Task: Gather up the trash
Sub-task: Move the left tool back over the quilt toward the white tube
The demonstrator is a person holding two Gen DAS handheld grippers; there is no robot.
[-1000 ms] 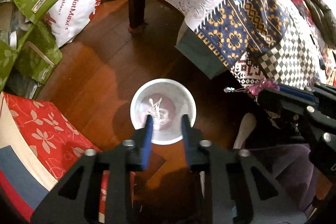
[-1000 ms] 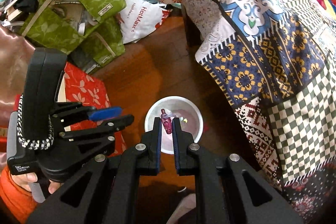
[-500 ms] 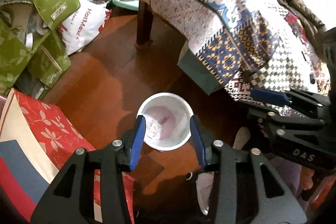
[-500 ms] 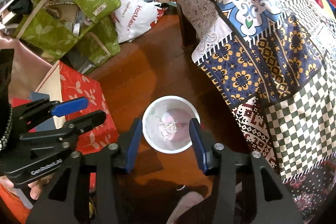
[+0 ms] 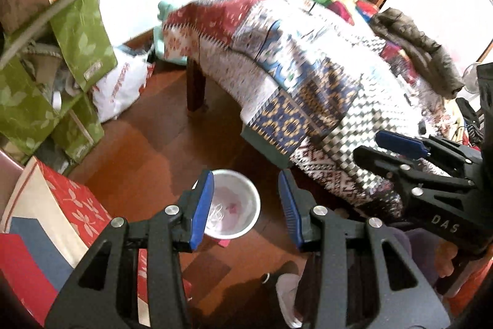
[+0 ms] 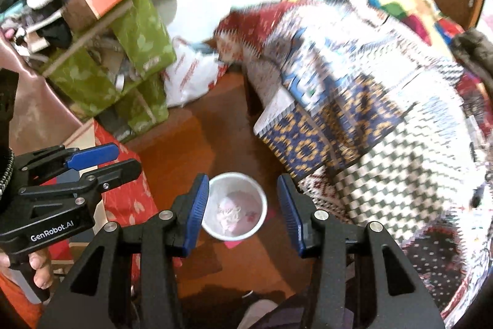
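A white round trash bin (image 5: 243,190) stands on the wooden floor with crumpled white and pink scraps (image 5: 223,210) inside; it also shows in the right wrist view (image 6: 246,187) with scraps (image 6: 229,213). My left gripper (image 5: 245,208) is open and empty, held well above the bin. My right gripper (image 6: 243,210) is open and empty, also high above the bin. Each gripper shows in the other's view: the right gripper (image 5: 391,150) at right, the left gripper (image 6: 101,159) at left.
A bed with a patchwork quilt (image 5: 308,67) fills the right side, its wooden leg (image 5: 195,91) near the bin. Green boxes (image 6: 123,67), a white plastic bag (image 6: 191,76) and a red floral box (image 5: 61,205) crowd the left.
The right gripper opened and released the pink scrap into the bin. The left gripper opened wider. Both grippers rose and tilted up, away from the bin.
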